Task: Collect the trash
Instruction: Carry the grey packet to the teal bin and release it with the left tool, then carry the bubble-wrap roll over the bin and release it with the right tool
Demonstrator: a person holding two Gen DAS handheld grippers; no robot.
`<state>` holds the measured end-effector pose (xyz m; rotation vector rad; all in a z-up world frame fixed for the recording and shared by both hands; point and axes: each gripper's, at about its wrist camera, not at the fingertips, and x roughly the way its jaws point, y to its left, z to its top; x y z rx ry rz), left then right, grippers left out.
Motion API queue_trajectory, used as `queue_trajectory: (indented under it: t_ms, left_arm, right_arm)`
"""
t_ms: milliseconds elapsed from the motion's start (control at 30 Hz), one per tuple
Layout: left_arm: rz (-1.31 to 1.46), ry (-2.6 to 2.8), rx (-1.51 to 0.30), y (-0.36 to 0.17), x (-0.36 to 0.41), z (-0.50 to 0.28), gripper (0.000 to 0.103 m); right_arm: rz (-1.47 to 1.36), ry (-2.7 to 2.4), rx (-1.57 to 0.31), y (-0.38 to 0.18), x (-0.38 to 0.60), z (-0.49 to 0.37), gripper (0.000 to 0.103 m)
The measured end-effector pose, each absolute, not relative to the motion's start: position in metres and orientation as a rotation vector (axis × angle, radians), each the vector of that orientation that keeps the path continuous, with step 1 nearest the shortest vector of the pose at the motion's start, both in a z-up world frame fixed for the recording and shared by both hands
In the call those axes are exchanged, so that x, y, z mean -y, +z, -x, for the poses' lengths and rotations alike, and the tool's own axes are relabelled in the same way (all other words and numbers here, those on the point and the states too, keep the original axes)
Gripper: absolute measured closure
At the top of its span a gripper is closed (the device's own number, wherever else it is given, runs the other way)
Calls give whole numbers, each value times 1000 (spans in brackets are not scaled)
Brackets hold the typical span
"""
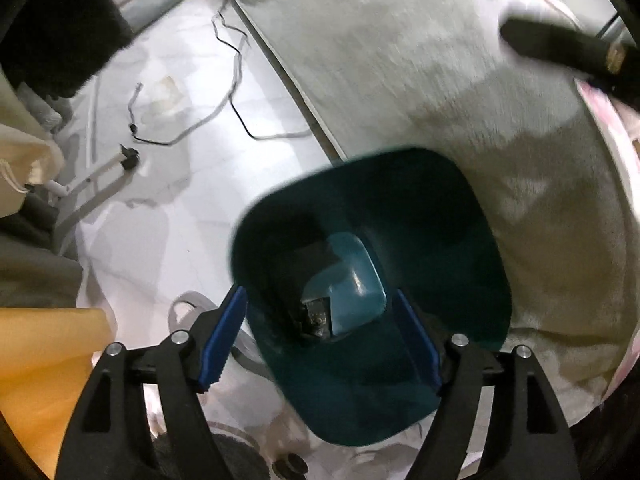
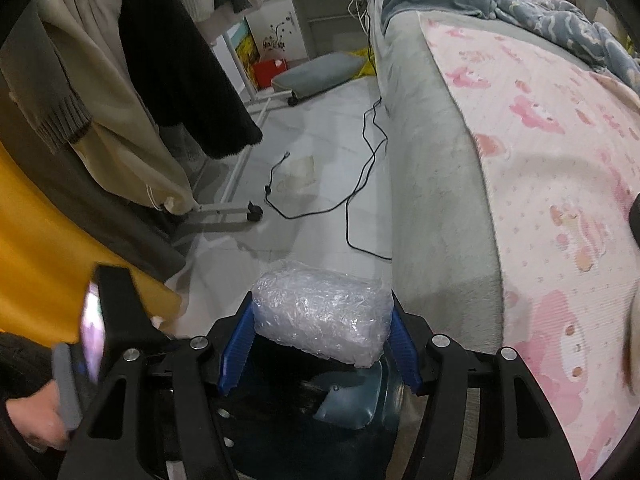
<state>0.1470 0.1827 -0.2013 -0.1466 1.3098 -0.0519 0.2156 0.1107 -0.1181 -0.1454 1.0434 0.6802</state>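
Observation:
Straight below my left gripper (image 1: 320,344) is a dark teal trash bin (image 1: 460,220) on the floor by the bed. The gripper is open with nothing pressed between its blue pads (image 1: 224,340), which straddle the bin's near rim. A small dark scrap (image 1: 316,316) lies at the bin's bottom beside a lighter teal inner part. My right gripper (image 2: 322,344) is shut on a wad of clear crinkled plastic wrap (image 2: 324,320), held just above the same bin (image 2: 348,404).
A grey-sided bed (image 2: 436,208) with a pink patterned sheet fills the right. Black cables (image 2: 360,176) trail over the white tiled floor. A clothes rack with hanging coats (image 2: 132,92) and its wheeled foot (image 2: 254,212) stand on the left. A person's hand (image 2: 44,424) holds the other gripper.

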Motion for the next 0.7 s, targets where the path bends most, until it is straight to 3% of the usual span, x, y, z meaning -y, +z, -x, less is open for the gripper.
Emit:
queue_trajectory:
  t_ms: [700]
  left_arm:
    - [188,78,-904,-95,-230,-136,30]
  right_arm:
    - [279,700,-1231,-183,-140,-205,41]
